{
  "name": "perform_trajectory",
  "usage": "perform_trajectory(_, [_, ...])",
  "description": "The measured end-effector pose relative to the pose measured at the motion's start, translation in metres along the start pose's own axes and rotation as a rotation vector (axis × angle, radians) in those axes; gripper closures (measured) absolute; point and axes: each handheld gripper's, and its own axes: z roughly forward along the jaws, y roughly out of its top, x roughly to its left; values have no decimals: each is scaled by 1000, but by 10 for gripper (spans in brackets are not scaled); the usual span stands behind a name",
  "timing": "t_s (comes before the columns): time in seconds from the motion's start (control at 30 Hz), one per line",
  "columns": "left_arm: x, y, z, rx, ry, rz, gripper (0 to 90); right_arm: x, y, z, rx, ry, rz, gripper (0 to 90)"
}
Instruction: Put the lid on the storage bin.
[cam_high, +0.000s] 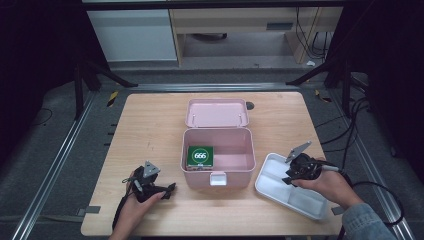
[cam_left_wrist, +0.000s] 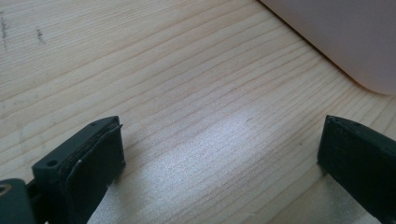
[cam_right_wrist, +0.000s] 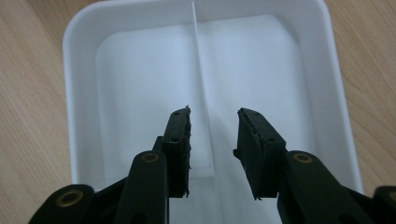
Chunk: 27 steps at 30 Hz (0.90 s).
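right gripper (cam_right_wrist: 212, 128) over white tray (cam_right_wrist: 84, 56), jaws part-spread astride centre divider (cam_right_wrist: 198, 60), not yet pinching, likely to lift tray by it | left gripper (cam_high: 150, 186) spread wide, empty, parked on table (cam_high: 150, 125) beside open pink box (cam_high: 218, 162) | tray right of box

You work at a pale wooden table (cam_high: 150, 130): the open pink plastic box (cam_high: 218, 157) sits mid-table, a green square packet (cam_high: 200, 156) in its left half. Your right gripper (cam_right_wrist: 212, 126) straddles the divider of the white plastic tray (cam_high: 272, 182) to its right; your left gripper (cam_high: 167, 190) rests to its left.
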Motion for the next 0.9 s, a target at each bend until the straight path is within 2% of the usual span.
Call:
perform_trajectory(0.4, [0,0,0,0,0,0,0,-2,1,13,75,20,-43,745])
perform_trajectory(0.9, [0,0,0,0,-2,-1,0,-4,-1,18,120,33,-59,798])
